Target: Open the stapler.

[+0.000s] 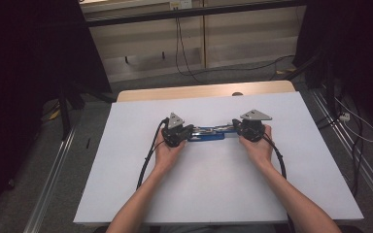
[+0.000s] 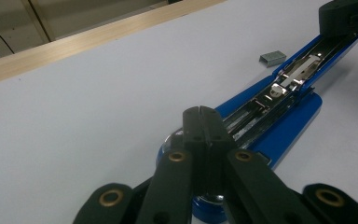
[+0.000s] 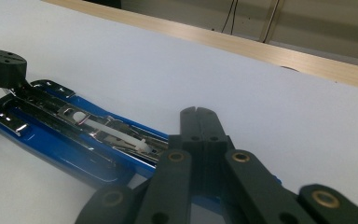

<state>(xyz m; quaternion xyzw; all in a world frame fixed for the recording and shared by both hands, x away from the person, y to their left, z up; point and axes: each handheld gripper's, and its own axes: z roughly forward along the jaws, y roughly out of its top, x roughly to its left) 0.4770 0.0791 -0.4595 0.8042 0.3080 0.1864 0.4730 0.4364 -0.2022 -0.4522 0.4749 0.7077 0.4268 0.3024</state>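
A blue stapler (image 1: 206,134) lies opened out flat on the white table top (image 1: 213,194), its metal staple channel facing up. My left gripper (image 1: 191,131) is at its left end and my right gripper (image 1: 236,127) at its right end, each held in a hand. In the left gripper view the black jaws (image 2: 200,112) are shut tip to tip above the stapler's near end (image 2: 289,116), with nothing between them. In the right gripper view the jaws (image 3: 196,113) are likewise shut over the stapler (image 3: 51,140). Whether either touches the stapler I cannot tell.
A small grey block of staples (image 2: 272,57) lies on the table just beside the stapler's far half. A wooden strip (image 1: 204,91) runs along the table's far edge. Cables trail from both grippers toward the near edge. Dark stands and floor cables surround the table.
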